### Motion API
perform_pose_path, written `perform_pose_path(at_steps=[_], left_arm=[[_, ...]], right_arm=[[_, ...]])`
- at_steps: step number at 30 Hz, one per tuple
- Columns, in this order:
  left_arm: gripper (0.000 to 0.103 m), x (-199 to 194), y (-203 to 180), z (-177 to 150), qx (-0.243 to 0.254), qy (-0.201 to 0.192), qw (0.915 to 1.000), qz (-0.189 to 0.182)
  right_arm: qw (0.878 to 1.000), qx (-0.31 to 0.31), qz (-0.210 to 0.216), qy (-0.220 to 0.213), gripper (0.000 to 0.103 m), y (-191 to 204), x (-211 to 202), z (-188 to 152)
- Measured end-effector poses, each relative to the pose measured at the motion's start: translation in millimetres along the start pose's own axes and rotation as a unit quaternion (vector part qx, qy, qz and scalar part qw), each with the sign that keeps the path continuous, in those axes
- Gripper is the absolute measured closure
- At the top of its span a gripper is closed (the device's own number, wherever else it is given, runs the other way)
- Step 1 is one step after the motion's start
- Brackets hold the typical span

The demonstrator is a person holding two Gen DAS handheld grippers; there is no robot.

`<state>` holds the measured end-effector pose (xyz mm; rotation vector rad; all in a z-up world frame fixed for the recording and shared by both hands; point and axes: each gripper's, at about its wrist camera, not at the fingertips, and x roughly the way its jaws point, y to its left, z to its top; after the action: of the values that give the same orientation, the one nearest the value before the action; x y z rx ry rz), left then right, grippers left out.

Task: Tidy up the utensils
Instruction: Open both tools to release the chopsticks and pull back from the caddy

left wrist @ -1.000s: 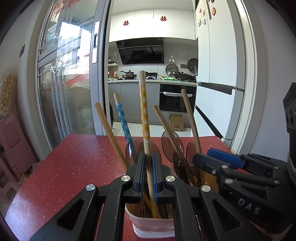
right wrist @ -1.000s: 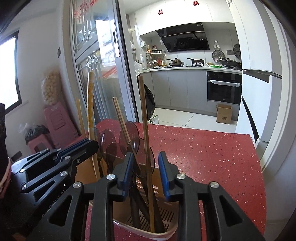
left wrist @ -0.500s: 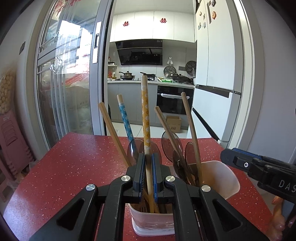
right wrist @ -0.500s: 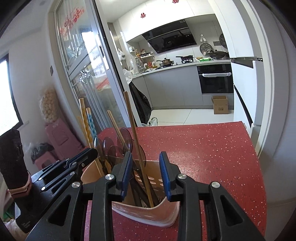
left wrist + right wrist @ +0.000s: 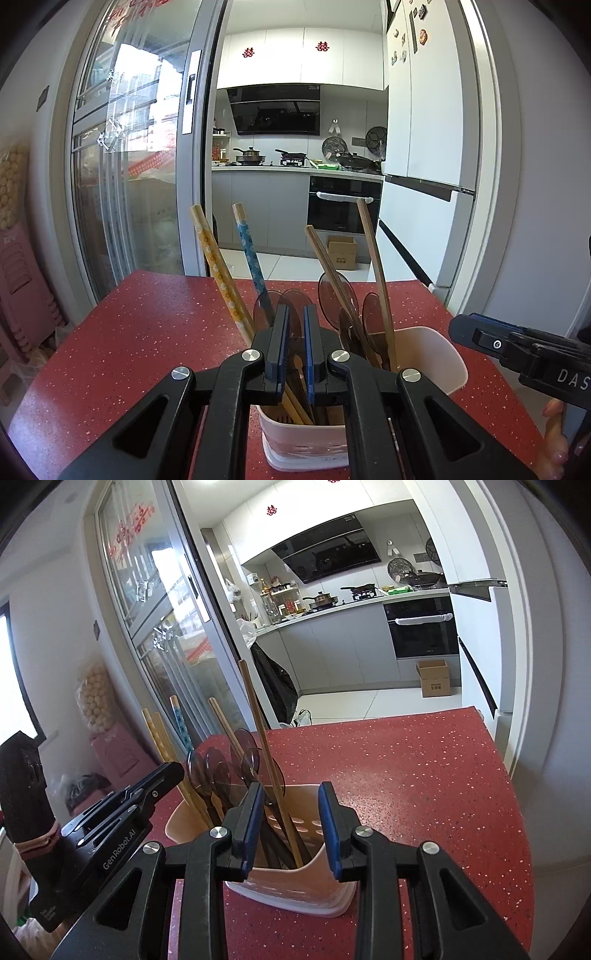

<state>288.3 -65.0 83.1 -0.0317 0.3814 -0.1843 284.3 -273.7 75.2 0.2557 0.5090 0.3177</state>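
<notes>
A pale pink utensil holder (image 5: 436, 354) (image 5: 295, 890) stands on the red table (image 5: 140, 332) (image 5: 417, 775). It holds a yellow-patterned spoon (image 5: 218, 273), a blue-patterned spoon (image 5: 251, 254), and several plain wooden-handled spoons (image 5: 373, 254) with dark translucent bowls. My left gripper (image 5: 294, 325) is just in front of the holder, jaws slightly apart and empty. My right gripper (image 5: 291, 805) is open and empty, close in front of the holder; it also shows at the right edge of the left wrist view (image 5: 517, 350).
The red table's far edge meets a sliding glass door (image 5: 140, 155) on the left and a white fridge (image 5: 424, 147) on the right. A kitchen with an oven (image 5: 343, 206) lies beyond. Pink stools (image 5: 22, 288) stand at far left.
My left gripper let go of the yellow-patterned spoon, which now leans left in the holder. Its jaws opened slightly. My right gripper drew back to the right, away from the holder.
</notes>
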Motion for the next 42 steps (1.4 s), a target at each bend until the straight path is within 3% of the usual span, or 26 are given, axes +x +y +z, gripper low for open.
perform_pose_path(at_steps=[7, 8, 9, 10, 12, 19, 32, 38, 42], left_arm=[[0.066, -7.7, 1.4, 1.3, 0.000, -0.001, 1.0000, -0.001], [0.055, -8.6, 1.5, 1.7, 0.000, 0.000, 1.0000, 0.000], [0.031, -9.1, 2.0, 1.9, -0.001, 0.003, 1.0000, 0.002], [0.000, -9.7, 2.9, 2.0, -0.003, 0.005, 0.9999, 0.010], [0.000, -16.6, 4.2, 0.5, -0.002, -0.015, 0.9995, 0.027], [0.000, -14.8, 5.0, -7.4, 0.007, 0.006, 0.9990, 0.044], [0.000, -38.5, 15.1, -31.8, 0.002, 0.052, 0.9967, 0.062], [0.000, -50.9, 18.5, -42.3, -0.004, 0.079, 0.9949, 0.062], [0.000, -61.4, 20.9, -48.0, -0.004, 0.088, 0.9941, 0.063]], right_arm=[[1.000, -0.002, -0.002, 0.002, 0.069, 3.6, -4.8, -1.9], [1.000, -0.002, -0.003, 0.003, 0.069, 4.1, -4.9, -2.3], [1.000, -0.001, -0.003, 0.004, 0.069, 4.4, -5.0, -2.5], [1.000, 0.000, -0.003, 0.005, 0.068, 4.3, -5.1, -2.6], [1.000, 0.000, -0.005, 0.007, 0.068, 5.7, -4.8, -2.9], [1.000, 0.004, -0.026, 0.017, 0.062, 8.0, -6.4, -5.3], [0.994, -0.020, -0.102, 0.017, 0.024, 28.5, -28.6, -20.8], [0.990, -0.032, -0.137, 0.019, 0.019, 39.0, -39.0, -34.0], [0.989, -0.025, -0.145, 0.019, 0.008, 40.5, -47.6, -44.9]])
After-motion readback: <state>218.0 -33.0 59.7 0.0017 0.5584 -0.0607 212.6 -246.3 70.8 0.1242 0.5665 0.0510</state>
